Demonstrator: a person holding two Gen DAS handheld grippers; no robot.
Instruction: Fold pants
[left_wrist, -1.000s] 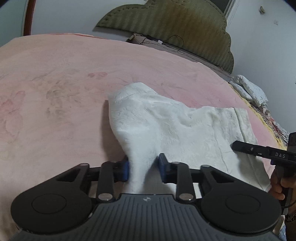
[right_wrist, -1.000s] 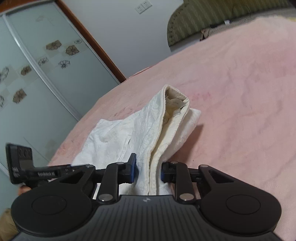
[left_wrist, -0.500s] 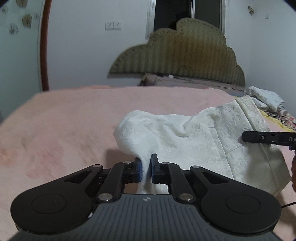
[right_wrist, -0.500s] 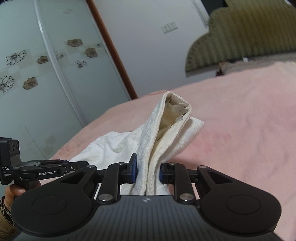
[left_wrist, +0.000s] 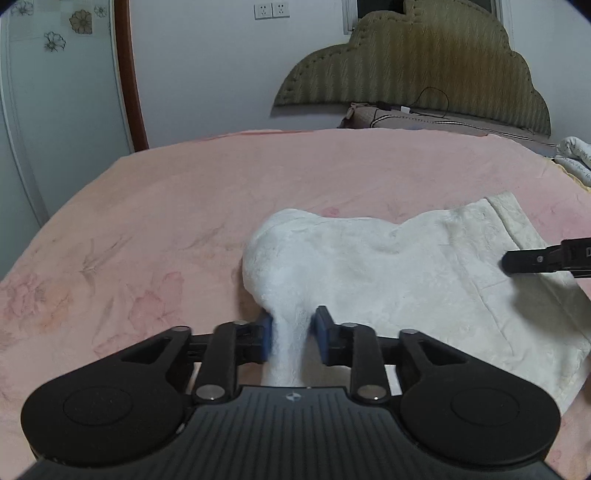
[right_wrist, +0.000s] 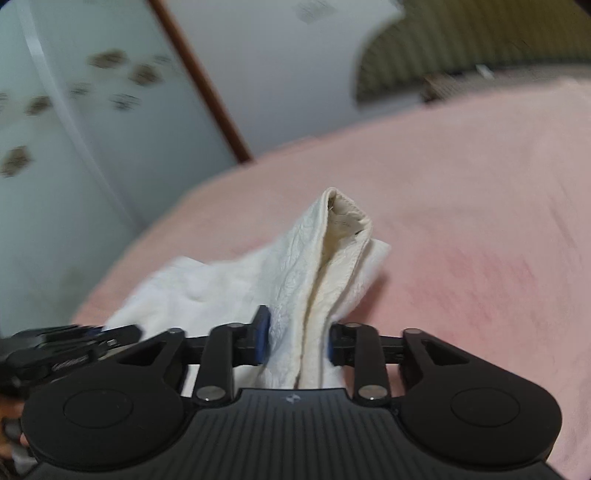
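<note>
- White, textured fabric pants (left_wrist: 388, 273) lie partly folded on the pink plush blanket of the bed (left_wrist: 166, 206), well short of the padded olive headboard (left_wrist: 417, 62).
- Half a second ago both pairs of jaws were pinched tight on bunched cloth; now both are opening, and the fabric sits slack between them.
- Left gripper (left_wrist: 293, 338): its blue pads (left_wrist: 266, 336) have parted. A narrow neck of the pants' rounded folded end runs between them, touching the left pad or close to it, with a gap at the right pad. It reads as released, not clamped.
- Right gripper (right_wrist: 297, 341): the cream waistband edge (right_wrist: 343, 218) stands up in a ridge between the spreading jaws. This view is motion-blurred, so whether the right-hand pad touches cloth is hard to say; probably it has let go too.
- Judged from this, a fold has just been laid down and the release is under way; the pants look folded at least once, with smoothing or another fold likely left.
- The right gripper's black tip shows at the right edge of the left view, over the pants.
</note>
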